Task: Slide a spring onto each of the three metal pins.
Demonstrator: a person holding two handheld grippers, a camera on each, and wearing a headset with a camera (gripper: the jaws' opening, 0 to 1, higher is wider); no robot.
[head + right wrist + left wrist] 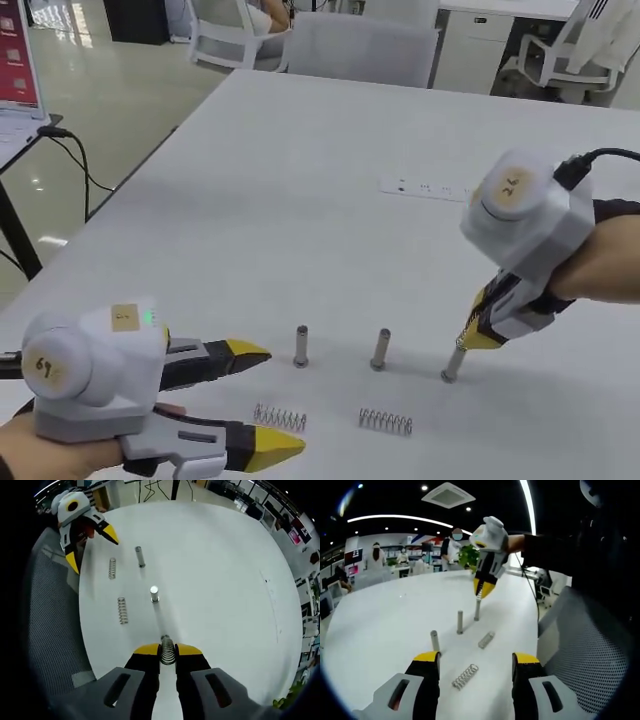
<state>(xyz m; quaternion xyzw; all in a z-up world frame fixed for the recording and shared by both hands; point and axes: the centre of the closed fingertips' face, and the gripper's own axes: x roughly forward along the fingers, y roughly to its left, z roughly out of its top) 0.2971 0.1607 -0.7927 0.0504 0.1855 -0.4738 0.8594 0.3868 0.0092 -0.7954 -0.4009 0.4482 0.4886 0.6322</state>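
Note:
Three short metal pins stand upright in a row on the white table: left pin (301, 346), middle pin (380, 349), right pin (453, 363). My right gripper (478, 335) hovers at the top of the right pin, shut on a small spring (168, 652) that points down along it. Two loose springs (279, 417) (385, 421) lie flat in front of the pins. My left gripper (262, 400) rests at the near left, open and holding nothing, with the nearer spring (465, 676) just ahead of its jaws. The right pin's top is hidden behind the held spring.
A white power strip (425, 188) lies further back on the table (300, 200). A grey mesh chair (585, 645) sits along the near table edge. Office chairs (230, 40) stand beyond the far edge.

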